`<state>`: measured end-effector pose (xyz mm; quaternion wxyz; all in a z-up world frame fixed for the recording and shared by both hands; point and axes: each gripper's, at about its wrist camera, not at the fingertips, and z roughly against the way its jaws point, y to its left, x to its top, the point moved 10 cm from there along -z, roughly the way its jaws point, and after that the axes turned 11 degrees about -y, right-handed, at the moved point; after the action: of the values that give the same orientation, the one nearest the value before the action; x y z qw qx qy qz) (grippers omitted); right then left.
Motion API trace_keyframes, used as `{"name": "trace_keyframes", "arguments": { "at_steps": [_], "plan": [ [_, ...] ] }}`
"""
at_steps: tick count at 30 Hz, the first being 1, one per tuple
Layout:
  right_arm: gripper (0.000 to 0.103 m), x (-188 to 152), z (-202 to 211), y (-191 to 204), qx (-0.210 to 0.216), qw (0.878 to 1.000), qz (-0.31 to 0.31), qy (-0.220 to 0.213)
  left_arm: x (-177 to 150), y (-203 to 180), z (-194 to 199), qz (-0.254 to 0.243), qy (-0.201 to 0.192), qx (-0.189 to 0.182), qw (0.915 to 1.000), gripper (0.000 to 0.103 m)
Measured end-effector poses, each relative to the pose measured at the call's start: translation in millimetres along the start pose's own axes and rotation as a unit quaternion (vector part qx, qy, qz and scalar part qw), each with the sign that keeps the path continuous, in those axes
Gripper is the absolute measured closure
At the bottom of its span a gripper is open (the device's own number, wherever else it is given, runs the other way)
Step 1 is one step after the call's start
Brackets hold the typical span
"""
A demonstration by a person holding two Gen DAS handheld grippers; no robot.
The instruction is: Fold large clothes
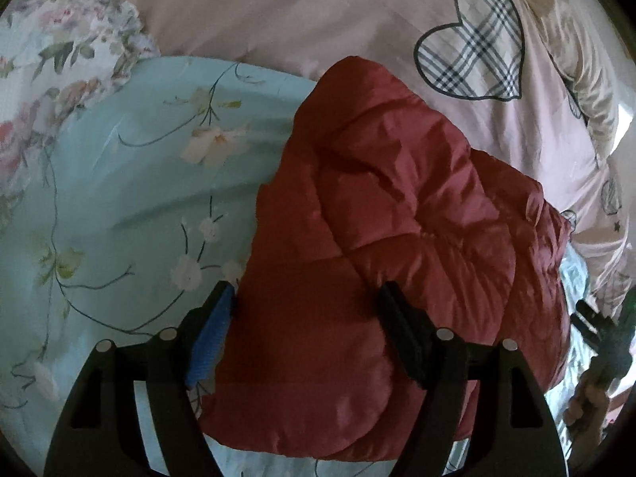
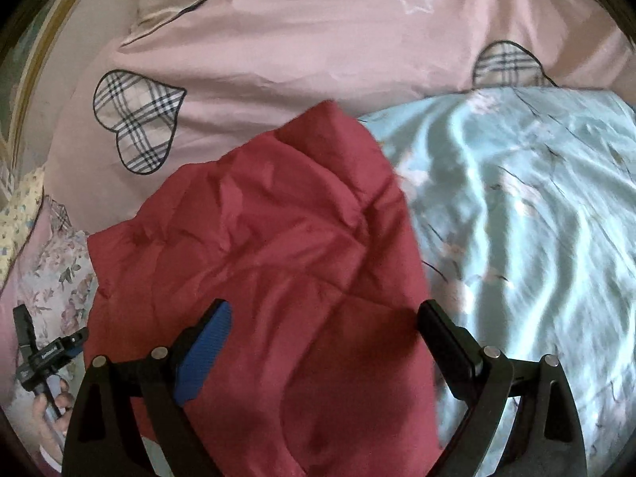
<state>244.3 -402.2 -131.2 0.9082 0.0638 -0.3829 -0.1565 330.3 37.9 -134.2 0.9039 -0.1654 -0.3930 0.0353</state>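
A dark red quilted puffer jacket (image 1: 397, 206) lies folded in a bundle on a light blue floral sheet (image 1: 119, 198); it also shows in the right wrist view (image 2: 270, 246). My left gripper (image 1: 308, 298) is open above the jacket's near left part, its jaws wide apart. My right gripper (image 2: 324, 314) is open above the jacket's near right part, its jaws wide apart. Neither gripper holds cloth. The other gripper and hand show at the right edge of the left wrist view (image 1: 600, 342) and at the left edge of the right wrist view (image 2: 43, 357).
A pink duvet (image 1: 318, 12) with plaid hearts is heaped behind the jacket, also seen in the right wrist view (image 2: 318, 51). A floral pillow (image 1: 59, 39) lies at the far left. The blue sheet (image 2: 536, 218) is rumpled to the right.
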Motion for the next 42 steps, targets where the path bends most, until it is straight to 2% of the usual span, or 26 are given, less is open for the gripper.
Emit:
{"name": "trace_keyframes", "arguments": {
  "at_steps": [3,5,7,9,12,15,17,22,24,29,31,32,36,39,42],
  "plan": [
    [0.008,-5,6,-14,0.003,1.0,-0.018,0.003,-2,4,0,0.011,0.002,-0.008,0.9999,0.026],
    [0.008,-9,8,-25,-0.001,1.0,-0.028,0.006,-3,7,0,0.02,0.003,-0.014,0.9997,0.022],
    [0.008,-12,5,-37,-0.002,0.999,-0.043,0.013,-4,10,-1,0.036,0.008,-0.029,0.9989,0.021],
    [0.008,-19,-1,-47,0.017,0.996,-0.078,0.027,-6,11,-4,0.058,0.017,-0.054,0.9967,0.021],
    [0.008,-28,-11,-55,0.047,0.99,-0.121,0.051,-11,13,-13,0.112,0.035,-0.108,0.9872,0.021],
    [0.007,-38,-22,-55,0.089,0.979,-0.167,0.071,-14,18,-23,0.152,0.048,-0.134,0.9781,0.02],
    [0.007,-41,-26,-56,0.099,0.976,-0.179,0.076,-15,19,-30,0.172,0.057,-0.148,0.9722,0.019],
    [0.006,-44,-33,-51,0.108,0.973,-0.185,0.081,-14,9,-41,0.182,0.071,-0.169,0.966,0.016],
    [0.005,-44,-36,-45,0.112,0.973,-0.185,0.084,-16,2,-47,0.181,0.079,-0.173,0.965,0.011],
    [0.009,-51,-44,-27,0.129,0.971,-0.174,0.099,-19,-9,-54,0.157,0.079,-0.165,0.9705,0.01],
    [0.02,-52,-44,-22,0.133,0.971,-0.173,0.101,-19,-11,-52,0.152,0.076,-0.165,0.9715,0.018],
    [0.024,-53,-43,-21,0.131,0.971,-0.17,0.102,-19,-13,-50,0.148,0.075,-0.167,0.9719,0.025],
    [0.047,-49,-37,-17,0.128,0.975,-0.155,0.099,-16,-22,-39,0.107,0.061,-0.154,0.9804,0.044],
    [0.058,-45,-29,-12,0.128,0.976,-0.148,0.095,-12,-29,-31,0.087,0.053,-0.146,0.9841,0.053],
    [0.062,-43,-18,-10,0.128,0.977,-0.144,0.091,-8,-35,-17,0.071,0.043,-0.145,0.9859,0.056]
  ]
}}
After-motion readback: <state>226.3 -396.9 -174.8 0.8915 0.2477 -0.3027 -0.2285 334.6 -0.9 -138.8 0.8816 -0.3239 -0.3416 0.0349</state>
